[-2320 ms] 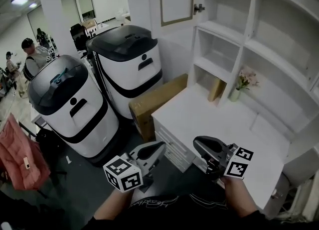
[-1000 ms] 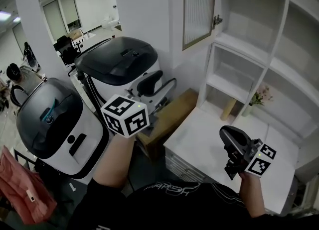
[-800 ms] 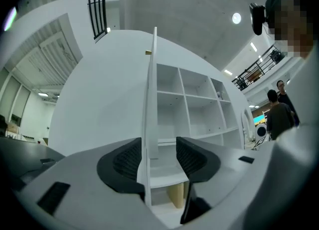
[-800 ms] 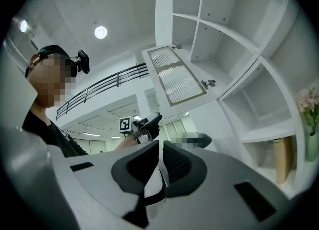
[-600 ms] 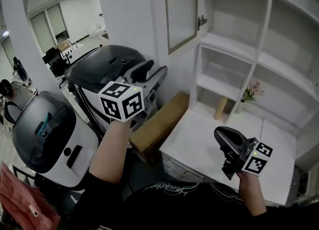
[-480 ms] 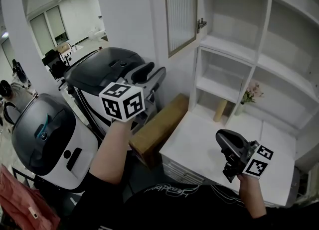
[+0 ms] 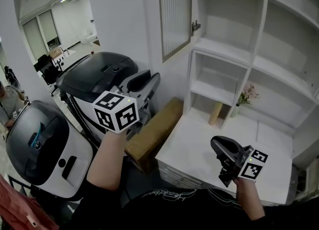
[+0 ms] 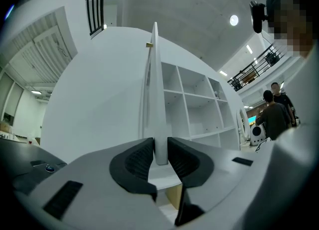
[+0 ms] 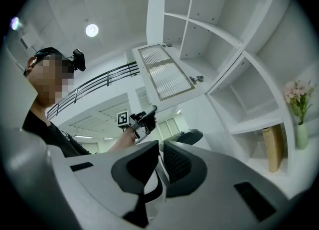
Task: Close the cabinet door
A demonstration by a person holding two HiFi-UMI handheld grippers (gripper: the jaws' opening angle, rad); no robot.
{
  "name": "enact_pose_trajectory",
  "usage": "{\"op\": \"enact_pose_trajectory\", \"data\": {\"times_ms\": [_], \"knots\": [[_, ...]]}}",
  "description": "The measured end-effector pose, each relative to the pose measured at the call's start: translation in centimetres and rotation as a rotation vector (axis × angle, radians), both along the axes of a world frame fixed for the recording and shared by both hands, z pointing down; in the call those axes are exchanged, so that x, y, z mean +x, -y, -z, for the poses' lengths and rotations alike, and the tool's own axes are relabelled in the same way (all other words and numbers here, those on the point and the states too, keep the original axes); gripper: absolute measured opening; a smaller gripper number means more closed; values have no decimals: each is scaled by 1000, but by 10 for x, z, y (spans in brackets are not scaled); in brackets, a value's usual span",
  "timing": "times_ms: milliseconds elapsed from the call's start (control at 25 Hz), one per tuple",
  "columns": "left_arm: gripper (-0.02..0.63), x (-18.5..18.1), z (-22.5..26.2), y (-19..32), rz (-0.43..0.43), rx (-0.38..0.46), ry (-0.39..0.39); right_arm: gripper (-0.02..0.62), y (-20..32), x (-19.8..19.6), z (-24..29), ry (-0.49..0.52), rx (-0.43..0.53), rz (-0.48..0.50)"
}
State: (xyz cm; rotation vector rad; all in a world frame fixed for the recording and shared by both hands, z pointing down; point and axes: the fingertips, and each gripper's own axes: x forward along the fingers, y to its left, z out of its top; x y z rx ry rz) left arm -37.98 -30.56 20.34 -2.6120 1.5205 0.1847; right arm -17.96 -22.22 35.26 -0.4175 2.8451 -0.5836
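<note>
**Head view.** The cabinet door point(image 7: 175, 15) stands swung out from the white cabinet point(image 7: 227, 57), above and left of the table point(image 7: 199, 139). The left claw point(image 7: 152, 78) is raised to the door's lower free corner. That corner is far from the hinge point(image 7: 195, 25), so it probably gives the most leverage. The right claw point(image 7: 215, 147) hangs low over the table; 1 claw seems enough for this job.

**Left gripper view.** The 2 jaws have just been closing. They now clench the door's edge point(image 8: 155, 99), with 1 pad on each face, ready to steer it shut.

**Right gripper view.** The jaws are drawn together on nothing. The door point(image 9: 167, 77) hangs open ahead.
</note>
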Motion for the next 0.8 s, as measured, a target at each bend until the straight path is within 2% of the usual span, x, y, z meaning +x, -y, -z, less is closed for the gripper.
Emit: {"op": "enact_pose_trajectory", "data": {"times_ms": [320, 600, 800], "knots": [[101, 3, 1, -3, 12, 30, -51, 57, 10, 2, -6, 4, -21, -17], [101, 19, 0, -8, 26, 20, -38, 57, 14, 31, -4, 28, -28, -31], [103, 43, 3, -12, 38, 16, -16, 57, 20, 52, 3, 48, -22, -19]]}}
